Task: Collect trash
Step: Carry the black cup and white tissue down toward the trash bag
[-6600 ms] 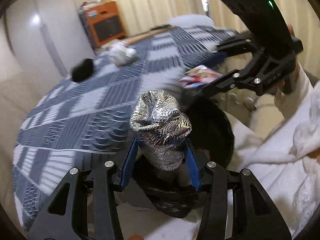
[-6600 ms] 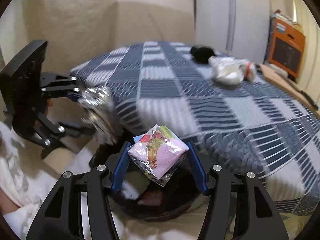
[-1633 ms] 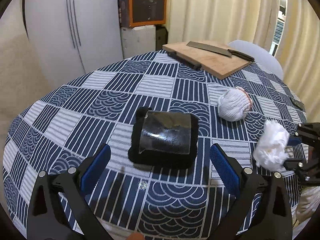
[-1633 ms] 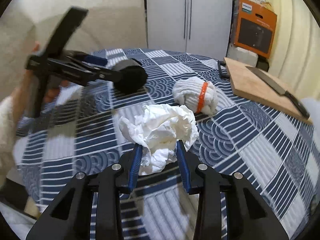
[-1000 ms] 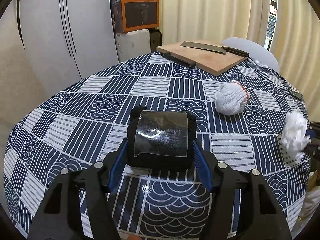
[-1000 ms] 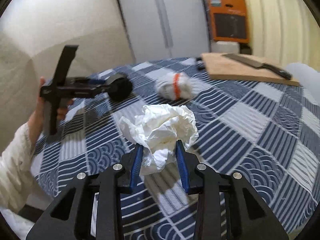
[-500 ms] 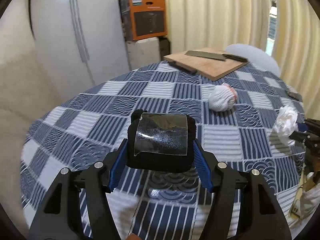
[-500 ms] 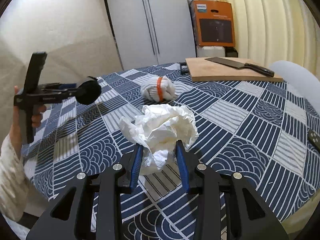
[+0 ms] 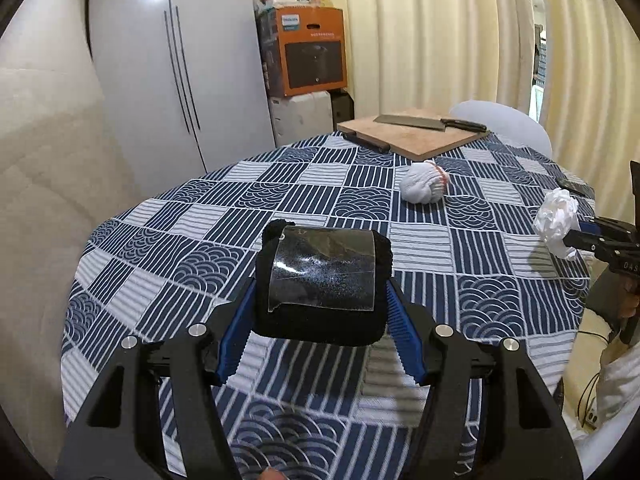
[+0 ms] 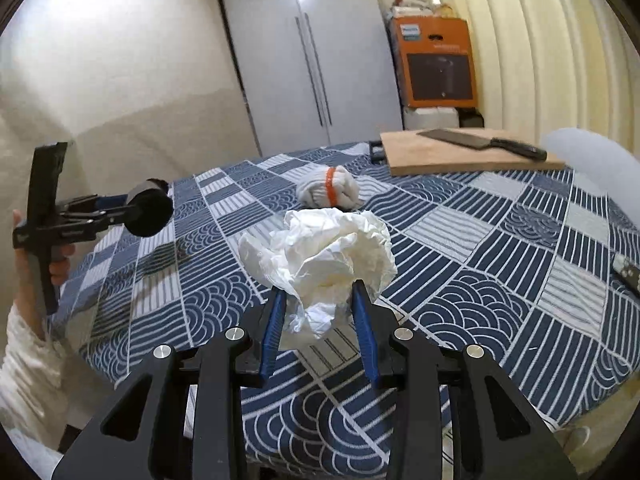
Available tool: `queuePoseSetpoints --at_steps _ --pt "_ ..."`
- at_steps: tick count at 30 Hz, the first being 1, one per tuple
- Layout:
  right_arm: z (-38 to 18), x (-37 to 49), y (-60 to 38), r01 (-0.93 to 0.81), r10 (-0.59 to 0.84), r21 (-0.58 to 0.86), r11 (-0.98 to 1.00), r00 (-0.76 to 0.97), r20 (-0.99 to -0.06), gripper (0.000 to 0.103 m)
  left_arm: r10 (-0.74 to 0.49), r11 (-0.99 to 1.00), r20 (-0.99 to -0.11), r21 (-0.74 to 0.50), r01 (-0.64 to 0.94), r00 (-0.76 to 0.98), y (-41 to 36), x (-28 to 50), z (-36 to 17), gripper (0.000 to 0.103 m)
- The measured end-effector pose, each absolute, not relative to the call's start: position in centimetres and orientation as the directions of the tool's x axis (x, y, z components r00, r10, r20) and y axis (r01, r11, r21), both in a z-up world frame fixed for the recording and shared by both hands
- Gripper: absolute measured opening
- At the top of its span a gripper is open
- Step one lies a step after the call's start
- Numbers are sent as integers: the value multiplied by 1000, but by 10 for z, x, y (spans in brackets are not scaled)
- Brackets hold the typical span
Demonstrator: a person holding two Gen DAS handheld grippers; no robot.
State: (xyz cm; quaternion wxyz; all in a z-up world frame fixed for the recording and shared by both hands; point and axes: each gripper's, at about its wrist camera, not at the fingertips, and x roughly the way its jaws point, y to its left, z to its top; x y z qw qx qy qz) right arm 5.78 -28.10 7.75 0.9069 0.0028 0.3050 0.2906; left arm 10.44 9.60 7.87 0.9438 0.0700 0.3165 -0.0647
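Note:
My left gripper (image 9: 320,304) is shut on a black fuzzy roll with a clear plastic strip (image 9: 322,284) and holds it above the blue patterned tablecloth (image 9: 224,216). It also shows in the right wrist view (image 10: 150,212) at the left. My right gripper (image 10: 318,296) is shut on a crumpled white tissue (image 10: 320,256), held above the table; the tissue shows in the left wrist view (image 9: 557,222) at the right edge. A white balled glove with an orange band (image 9: 423,186) (image 10: 329,189) lies on the table.
A wooden cutting board (image 9: 412,138) with a cleaver (image 10: 480,142) sits at the table's far side. An orange box (image 9: 310,50) stands by a white cupboard (image 9: 176,68). A pale chair back (image 9: 504,120) and curtains are at the right. A small dark remote (image 10: 628,272) lies at the table's right edge.
Both grippers have lifted and pulled back from the table with their loads still held. The black roll has left the cloth. The glove has not moved.

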Motion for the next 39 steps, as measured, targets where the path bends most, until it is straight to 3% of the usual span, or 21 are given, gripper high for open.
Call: queuePoseSetpoints --at_steps 7,25,32,39 --pt "90 37 -292 -562 547 148 814 653 -524 32 -84 985 -533 84 151 842 81 52 82 63" --pt "95 -22 -301 -738 668 113 666 521 -531 32 -147 966 -513 110 235 845 26 -58 56 63" --pt "76 -48 -291 -816 702 109 567 410 -582 32 -270 895 -604 129 427 750 -8 -71 37 63" --pt "45 -68 -275 -869 667 93 486 300 -682 32 -191 831 -701 257 493 687 -41 -64 13 63"
